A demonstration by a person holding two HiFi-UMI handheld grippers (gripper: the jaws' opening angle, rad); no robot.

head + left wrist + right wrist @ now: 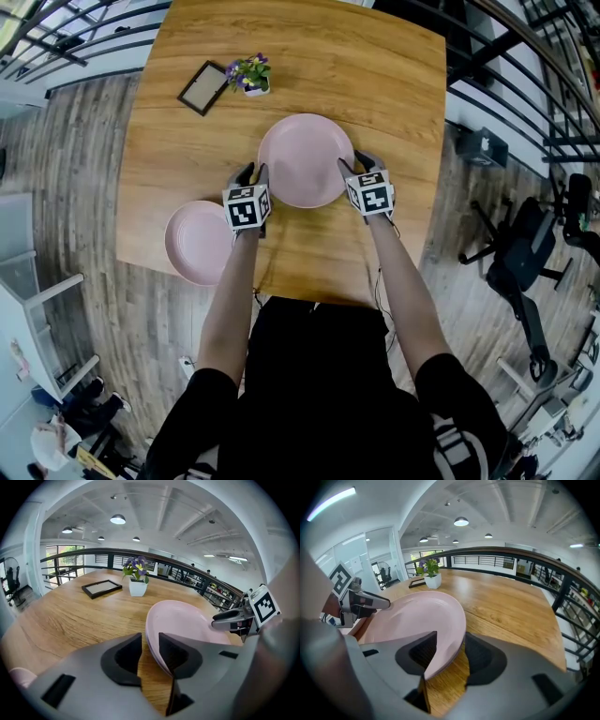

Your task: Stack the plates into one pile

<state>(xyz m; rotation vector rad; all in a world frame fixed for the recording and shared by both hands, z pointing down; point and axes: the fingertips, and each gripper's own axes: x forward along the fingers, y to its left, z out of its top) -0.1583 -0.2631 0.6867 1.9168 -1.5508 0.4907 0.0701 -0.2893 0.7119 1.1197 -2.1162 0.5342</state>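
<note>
a pink plate [197, 241] sits at the near left edge of the table [375, 84], sticking out a bit past the edge. far behind it are a dark picture frame [203, 87] and a little flower pot [250, 75]. your left gripper [255, 174] is next. its jaws are let go, a little apart, with the left rim of the middle plate [305, 159] between them. that pink plate is at the middle of the table, apart from the first one. your right gripper [354, 164] is at its right rim, jaws wide and loose around the rim.
</note>
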